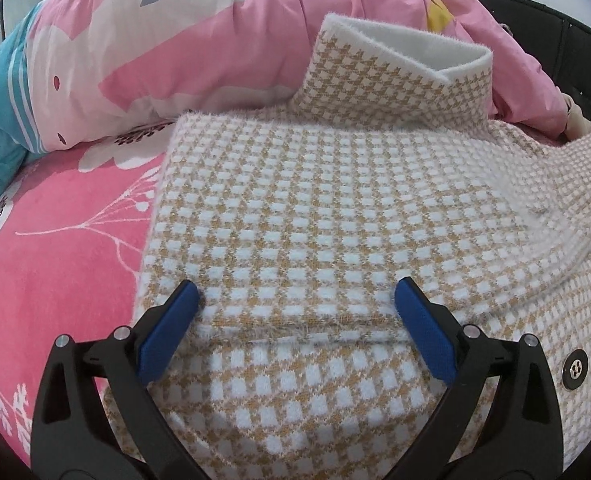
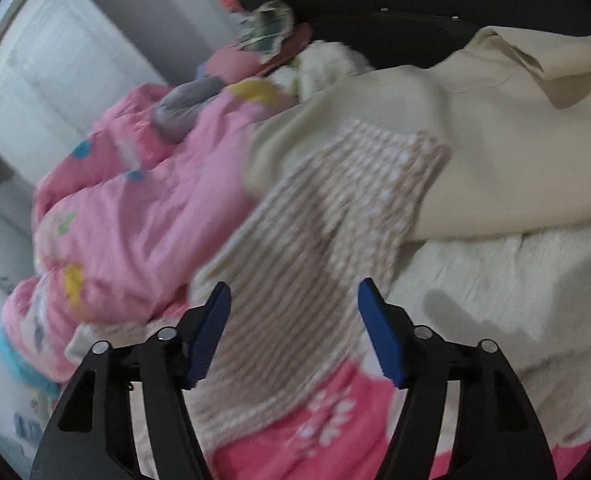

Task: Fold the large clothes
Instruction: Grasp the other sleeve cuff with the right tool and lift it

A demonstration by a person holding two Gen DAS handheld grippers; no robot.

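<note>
Your left gripper (image 1: pixel 297 312) has its fingers spread wide over the folded edge of the houndstooth coat (image 1: pixel 335 216), gripping nothing; the coat lies on the pink floral bedsheet (image 1: pixel 55 248), its white collar (image 1: pixel 411 46) at the far end. Only this view shows the snap button (image 1: pixel 574 369) near right. Your right gripper (image 2: pixel 293 316), fingers likewise parted and empty, hangs above a blurred coat sleeve (image 2: pixel 315 248), with a beige garment (image 2: pixel 475 140) far right and the pink quilt (image 2: pixel 143 200) left.
</note>
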